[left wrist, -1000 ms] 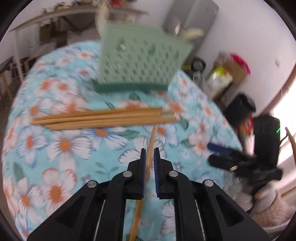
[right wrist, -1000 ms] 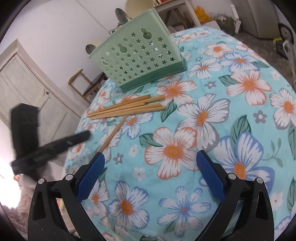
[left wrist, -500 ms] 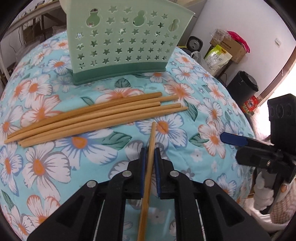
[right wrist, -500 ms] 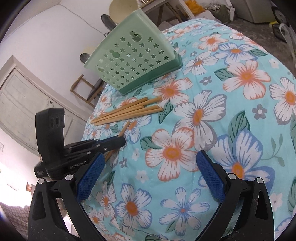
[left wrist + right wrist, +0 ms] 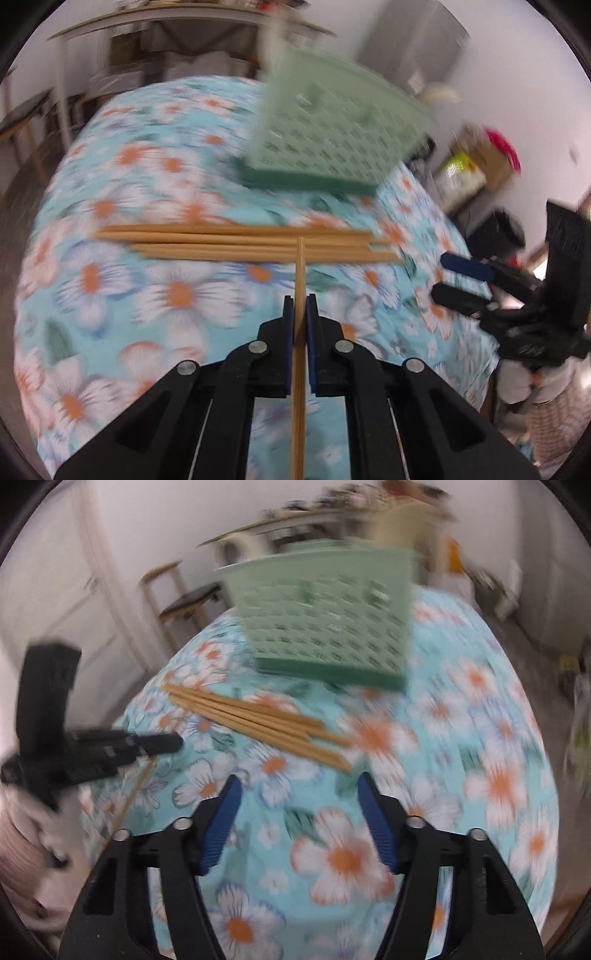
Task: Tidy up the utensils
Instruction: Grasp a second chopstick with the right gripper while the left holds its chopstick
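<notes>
Left gripper (image 5: 299, 301) has its jaws clamped on a single chopstick (image 5: 300, 273), the stick running straight out between the blue pads (image 5: 288, 332) and back under the camera. Its far tip sits over the bundle of chopsticks (image 5: 243, 243) lying flat across the floral tablecloth (image 5: 155, 295); whether tip and bundle touch is hard to say, the picture is smeared. Beyond the bundle, near it on the cloth, stands the green basket (image 5: 332, 136), perforated wall facing us, blurred. Off to the right, the right gripper (image 5: 465, 280) hangs at the table edge, jaws apart, nothing between them. From the right wrist view, that right gripper (image 5: 299, 797) shows both blue pads (image 5: 221, 823) spread wide above the cloth (image 5: 480, 775), with the near ends of the bundle (image 5: 258, 720) just ahead of it and the basket (image 5: 325, 616) further back. At the left of this view comes the left gripper (image 5: 173, 743), the held stick (image 5: 133, 797) trailing down behind it over the table edge.
</notes>
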`<state>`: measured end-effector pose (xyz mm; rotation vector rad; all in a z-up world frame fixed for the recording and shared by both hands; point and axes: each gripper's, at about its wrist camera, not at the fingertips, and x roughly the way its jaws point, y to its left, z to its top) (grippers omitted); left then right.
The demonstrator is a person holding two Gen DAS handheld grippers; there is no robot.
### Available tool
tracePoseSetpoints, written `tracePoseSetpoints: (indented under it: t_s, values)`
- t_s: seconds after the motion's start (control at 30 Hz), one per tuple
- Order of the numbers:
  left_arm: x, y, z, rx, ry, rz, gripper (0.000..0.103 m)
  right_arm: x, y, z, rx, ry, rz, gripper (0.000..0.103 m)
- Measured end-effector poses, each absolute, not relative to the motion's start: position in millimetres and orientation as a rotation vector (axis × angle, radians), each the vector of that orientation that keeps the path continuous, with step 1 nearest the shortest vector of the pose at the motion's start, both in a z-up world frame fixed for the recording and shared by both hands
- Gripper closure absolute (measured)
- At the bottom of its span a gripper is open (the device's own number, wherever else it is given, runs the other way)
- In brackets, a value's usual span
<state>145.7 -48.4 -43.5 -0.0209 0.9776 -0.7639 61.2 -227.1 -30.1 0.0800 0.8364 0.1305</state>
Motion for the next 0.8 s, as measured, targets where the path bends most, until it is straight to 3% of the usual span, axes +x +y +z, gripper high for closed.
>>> tracePoseSetpoints:
  t_s: [0.1,0.3,0.47,0.57,0.7,0.8]
  values:
    - [155.0,-16.1,-35.7,-0.131,0.964,-0.704,0.097,82.7,-200.1,-31.7,-0.088,0.819,0.191,0.060]
    - [163.3,25.8,-34.8,-0.238,0.952,-0.621,0.097,114.1,-134.2,-51.8,-0.470,0.754,0.314,0.075]
    - [166.3,44.1,-42.9,-0.277,0.952,-0.580,0.097,126.3,-96.5,-76.3,-0.726,0.724,0.346,0.081]
    - [167.8,49.3,-46.2,-0.288,0.956,-0.571,0.097,129.1,-86.2,-86.4,-0.820,0.701,0.338,0.082]
    - [170.9,51.6,-50.4,-0.299,0.960,-0.569,0.097,130.7,-79.7,-89.2,-0.869,0.693,0.305,0.094]
    - [171.1,51.6,-51.4,-0.302,0.961,-0.574,0.097,128.1,-79.4,-86.8,-0.847,0.702,0.291,0.095]
